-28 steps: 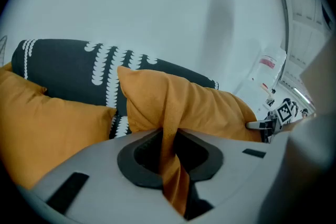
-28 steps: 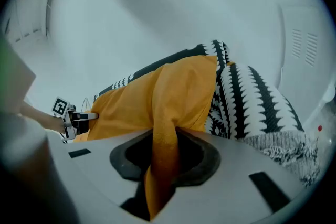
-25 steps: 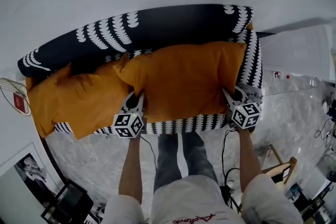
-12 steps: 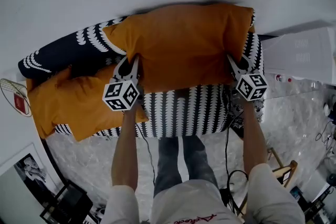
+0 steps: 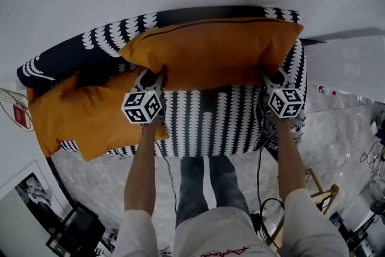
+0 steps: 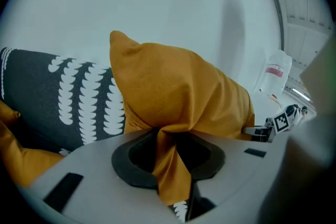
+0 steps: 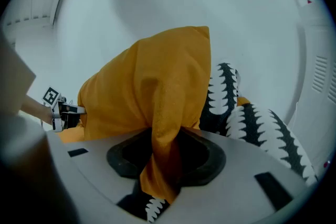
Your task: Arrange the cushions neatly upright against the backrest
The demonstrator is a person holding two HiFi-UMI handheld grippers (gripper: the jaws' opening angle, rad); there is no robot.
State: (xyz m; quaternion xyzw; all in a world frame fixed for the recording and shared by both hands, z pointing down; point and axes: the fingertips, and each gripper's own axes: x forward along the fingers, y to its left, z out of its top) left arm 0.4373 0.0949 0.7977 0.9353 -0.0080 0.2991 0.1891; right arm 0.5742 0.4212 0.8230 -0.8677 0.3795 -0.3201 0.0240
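A large orange cushion (image 5: 213, 54) stands upright along the patterned black-and-white sofa's backrest (image 5: 72, 54). My left gripper (image 5: 150, 78) pinches its lower left corner; in the left gripper view the orange fabric (image 6: 173, 97) is bunched between the jaws of that gripper (image 6: 170, 157). My right gripper (image 5: 272, 78) pinches the lower right corner, fabric (image 7: 147, 97) gathered in its jaws (image 7: 163, 157). Both pairs of jaws are opening with fabric still between them. A second orange cushion (image 5: 84, 114) lies slumped on the seat's left end.
The striped seat (image 5: 210, 120) lies bare in front of the held cushion. A white wall rises behind the sofa. A white cabinet (image 5: 355, 63) stands at the right, a wooden stool (image 5: 322, 186) and cables are on the marble floor, and a framed picture (image 5: 36, 192) is at lower left.
The large cushion was lying flat on the seat; both grippers lifted it up and back, and it now stands on edge against the backrest, uncovering the seat.
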